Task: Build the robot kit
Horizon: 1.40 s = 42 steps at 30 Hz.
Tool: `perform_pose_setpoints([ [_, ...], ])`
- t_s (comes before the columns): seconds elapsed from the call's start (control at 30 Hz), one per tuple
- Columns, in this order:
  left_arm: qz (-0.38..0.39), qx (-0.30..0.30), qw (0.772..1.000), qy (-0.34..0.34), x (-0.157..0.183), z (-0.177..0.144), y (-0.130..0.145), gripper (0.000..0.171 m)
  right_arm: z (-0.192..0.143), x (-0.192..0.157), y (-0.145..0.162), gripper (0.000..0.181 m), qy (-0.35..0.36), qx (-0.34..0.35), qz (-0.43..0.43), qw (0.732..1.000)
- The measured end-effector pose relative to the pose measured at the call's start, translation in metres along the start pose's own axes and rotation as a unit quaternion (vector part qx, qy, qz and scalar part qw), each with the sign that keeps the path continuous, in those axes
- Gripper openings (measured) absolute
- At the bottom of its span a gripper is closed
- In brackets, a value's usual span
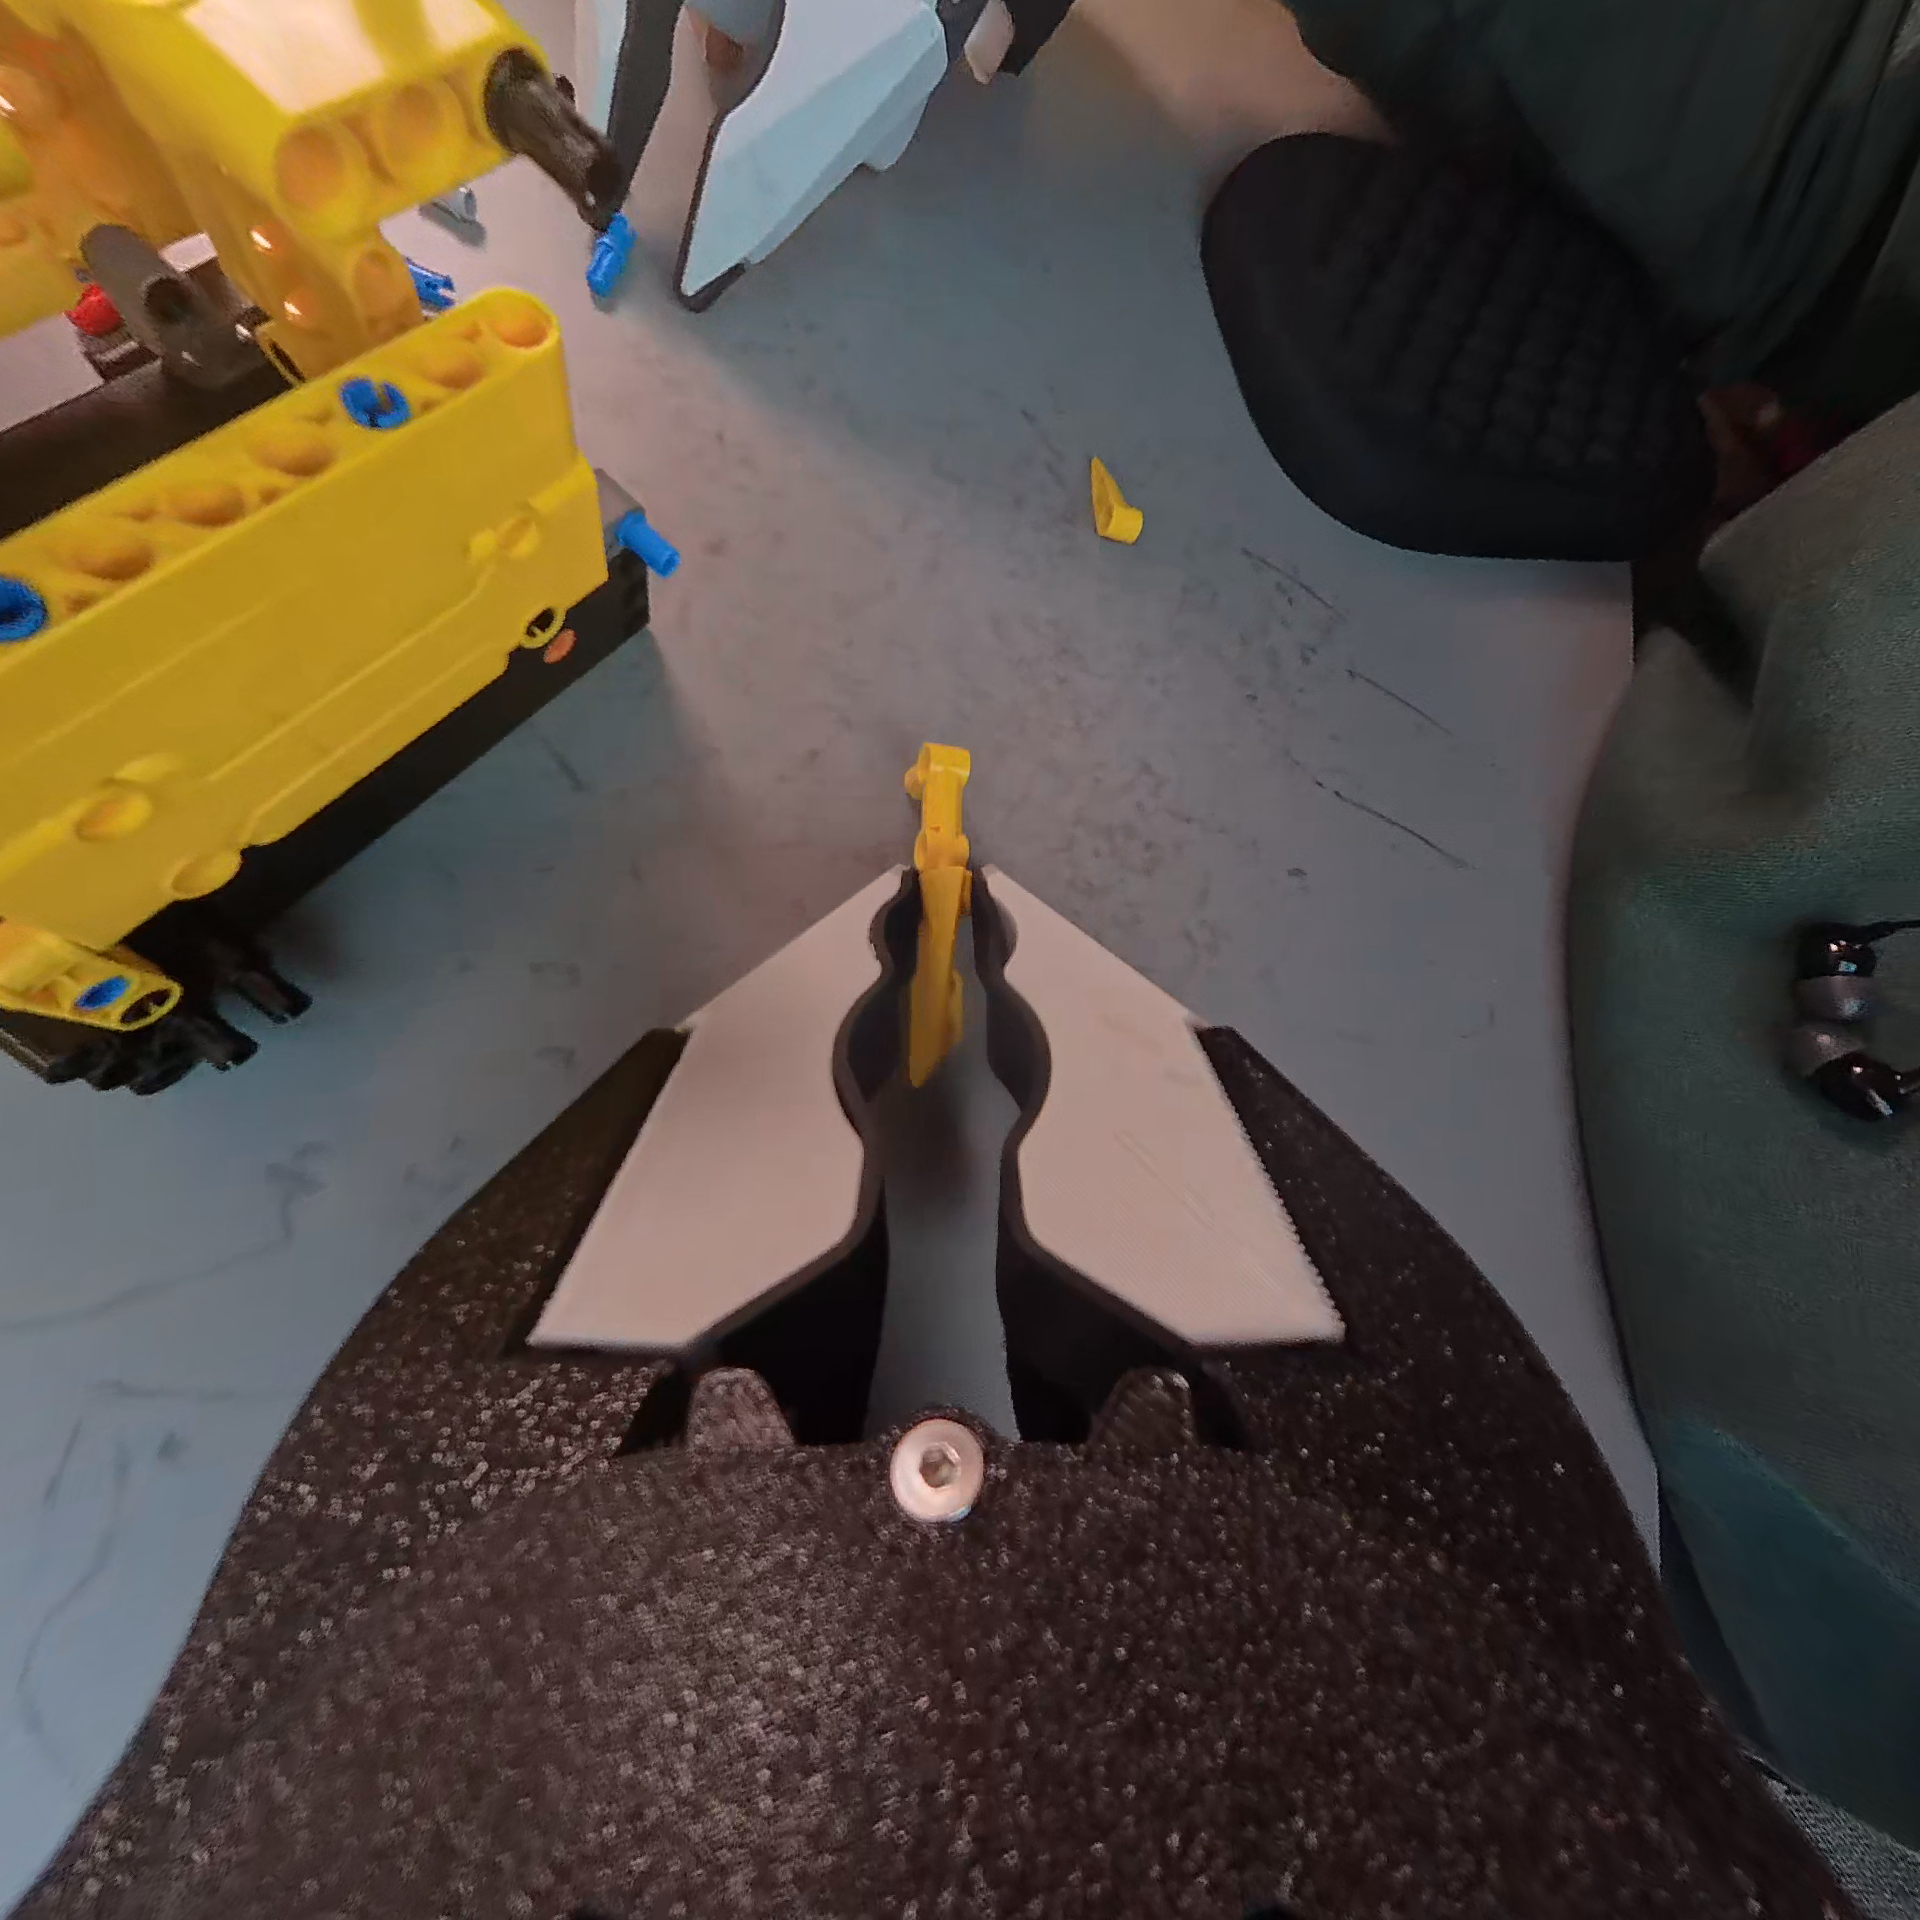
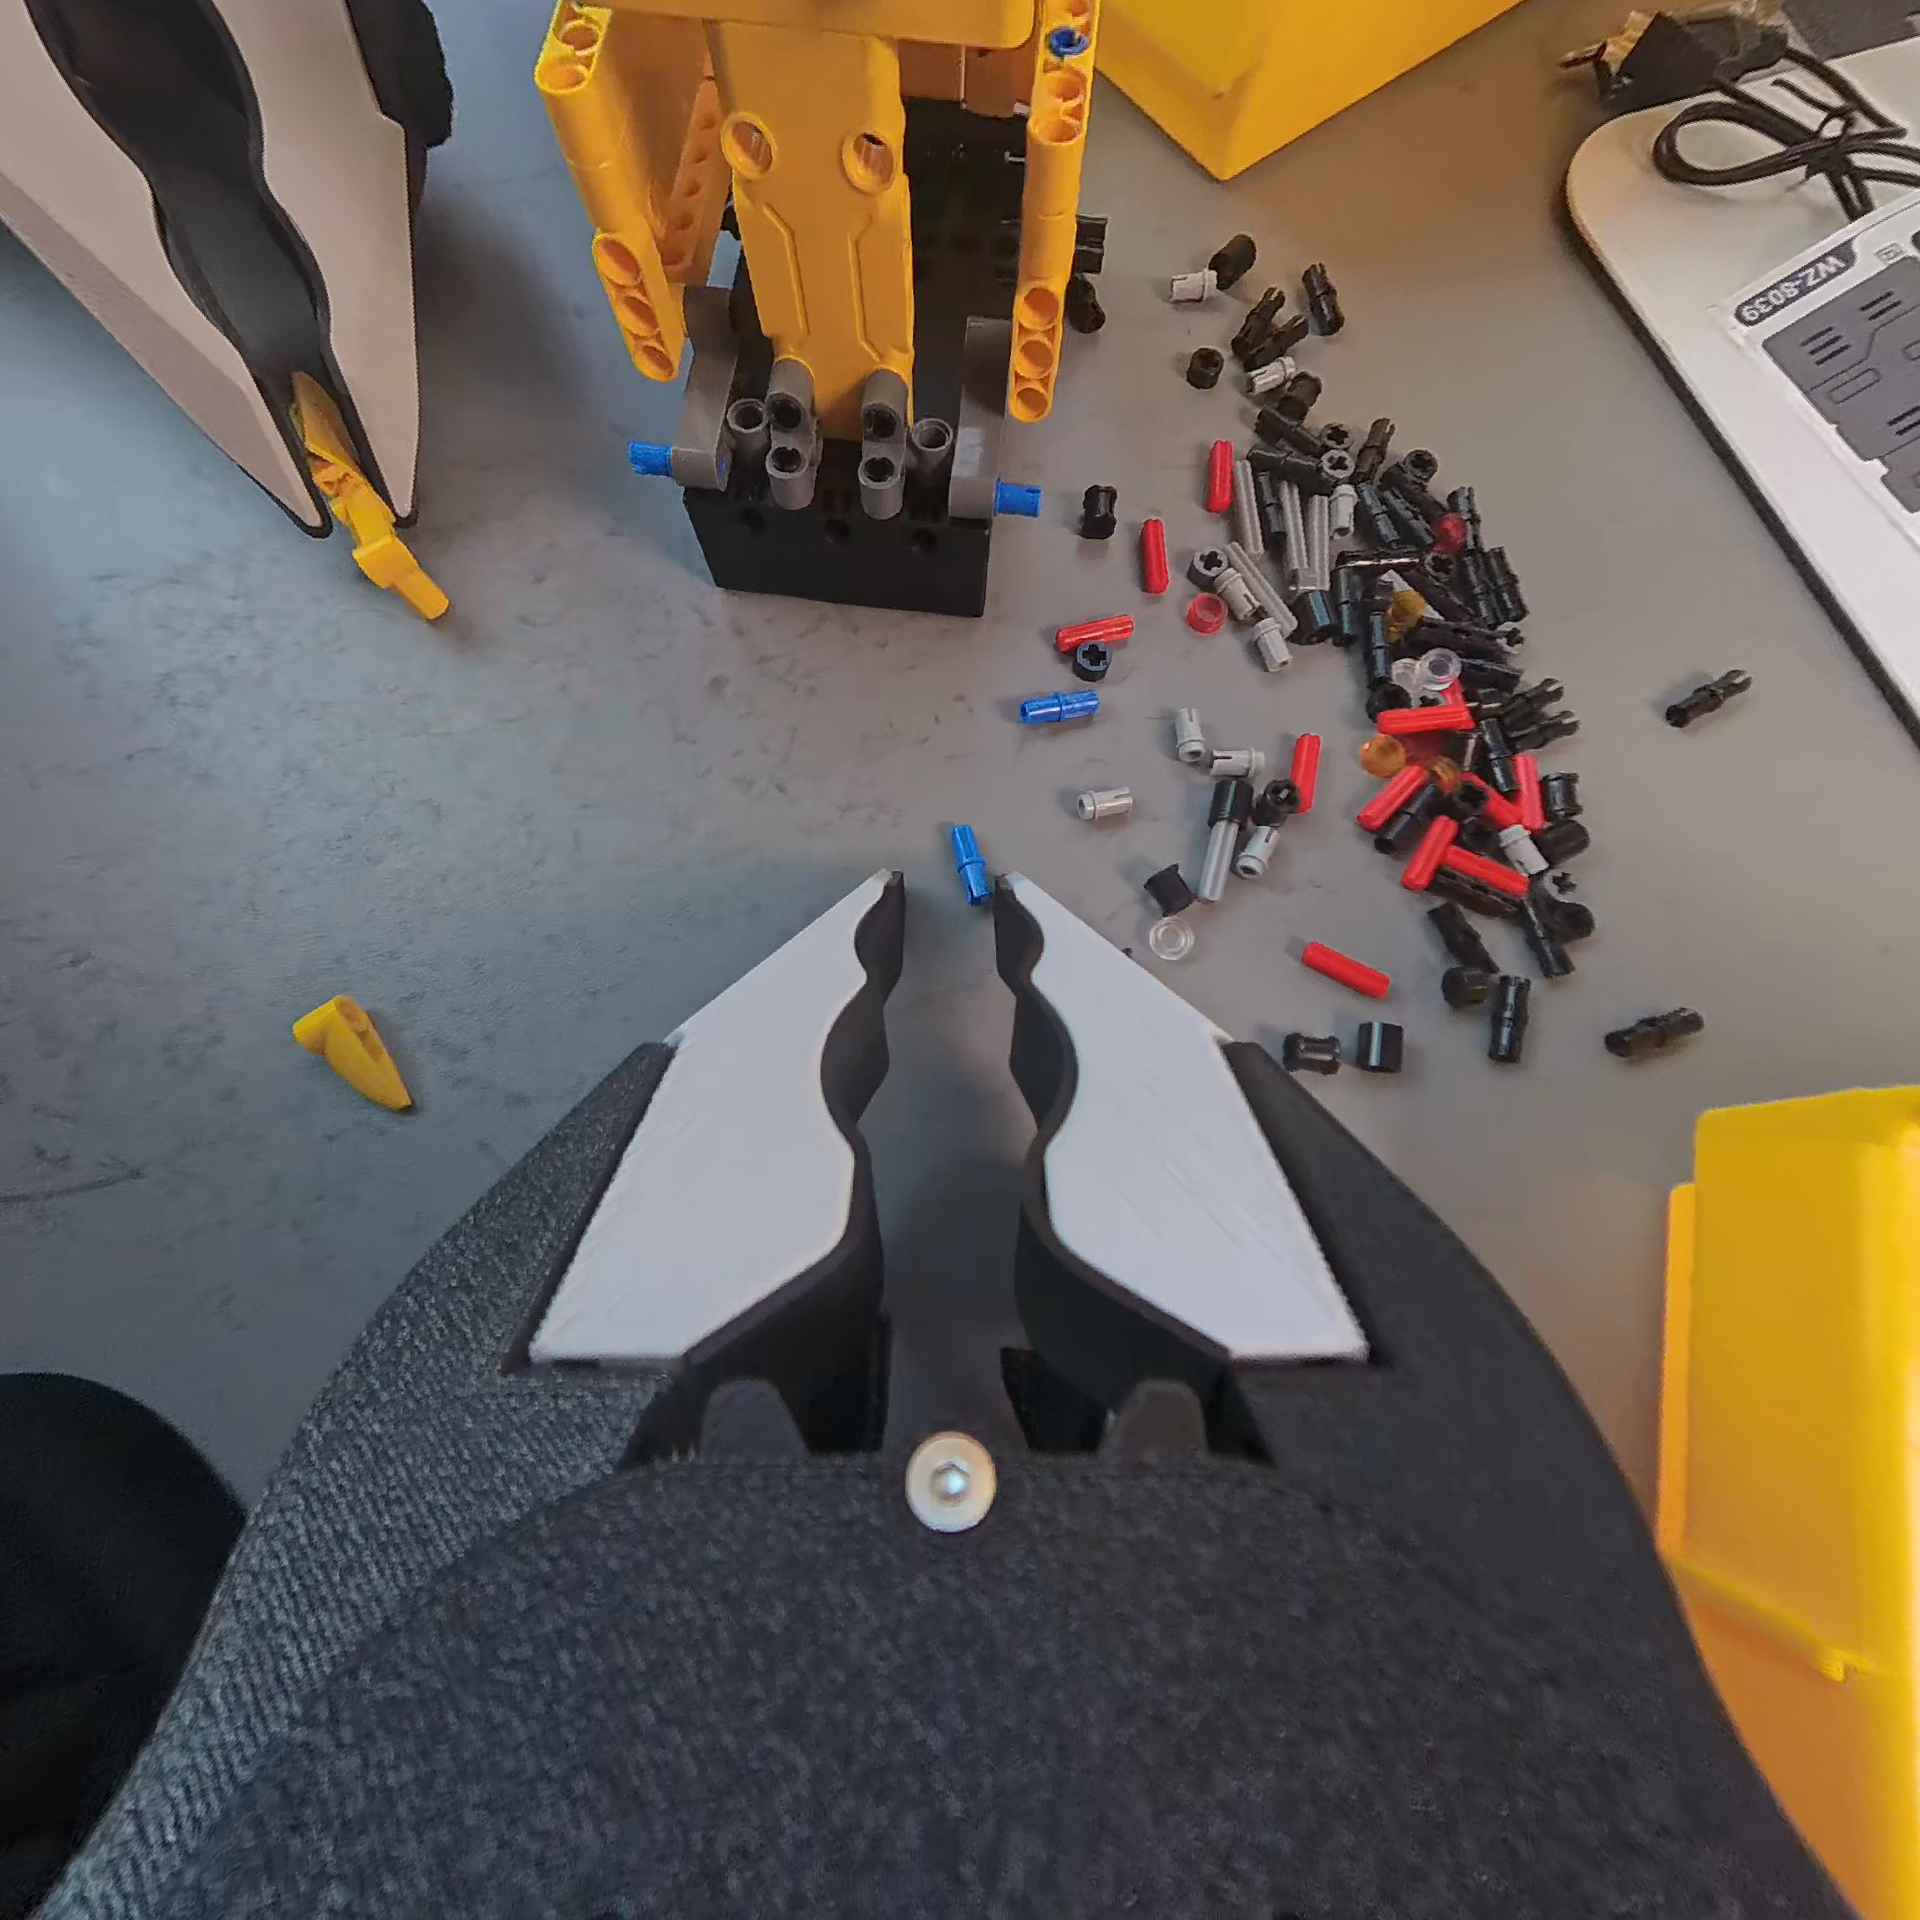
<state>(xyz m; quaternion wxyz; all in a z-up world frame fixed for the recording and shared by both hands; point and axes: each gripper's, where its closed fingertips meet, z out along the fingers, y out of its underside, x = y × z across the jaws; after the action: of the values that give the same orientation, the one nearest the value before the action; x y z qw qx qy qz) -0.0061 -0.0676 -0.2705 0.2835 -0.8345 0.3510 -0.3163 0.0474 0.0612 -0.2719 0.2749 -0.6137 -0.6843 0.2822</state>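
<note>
Yellow plastic fills your left gripper [image 1: 943,883], pinching a thin yellow piece [image 1: 938,914] near the yellow model [image 2: 831,260]. Your right gripper [image 2: 948,883], spread, hovers at a blue pin [image 2: 968,862], seemingly not touching. Centre it before squeezing.

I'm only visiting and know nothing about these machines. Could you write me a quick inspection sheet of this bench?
Surface: grey table, scuffed.
Job's things: yellow brick model on black base; loose yellow piece.
Clutter: heap of small pins; yellow bins.
Grippers: left claw shut on a yellow part; right claw open, blue pin at its tips.
Cables: black cable, top right.
Surroundings: printed sheet; green cloth.
</note>
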Motion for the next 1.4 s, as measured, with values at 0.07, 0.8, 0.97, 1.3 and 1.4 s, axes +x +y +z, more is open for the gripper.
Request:
perform_pose_setpoints([
  [0.07, 0.001, 0.000, 1.000, 0.001, 0.000, 0.000, 0.000, 0.009, 0.001, -0.001, -0.001, 0.014, -0.003, 0.000, 0.001, 1.000],
  [0.8, -0.006, 0.001, 1.000, 0.013, 0.002, 0.000, 0.000, 0.011, 0.001, -0.066, -0.023, 0.003, -0.087, 0.041, -0.061, 0.994],
  [0.97, -0.015, 0.005, 1.000, 0.023, 0.002, -0.001, -0.001, 0.015, 0.002, -0.087, -0.023, 0.003, -0.113, 0.034, -0.081, 0.990],
  [1.3, -0.020, 0.031, 0.999, 0.025, 0.000, -0.011, -0.010, 0.021, 0.009, -0.099, -0.017, 0.003, -0.122, 0.013, -0.093, 0.988],
  [1.4, 0.008, 0.015, 1.000, 0.001, 0.001, -0.002, -0.010, 0.021, 0.013, -0.100, -0.015, 0.003, -0.123, 0.007, -0.094, 0.988],
])
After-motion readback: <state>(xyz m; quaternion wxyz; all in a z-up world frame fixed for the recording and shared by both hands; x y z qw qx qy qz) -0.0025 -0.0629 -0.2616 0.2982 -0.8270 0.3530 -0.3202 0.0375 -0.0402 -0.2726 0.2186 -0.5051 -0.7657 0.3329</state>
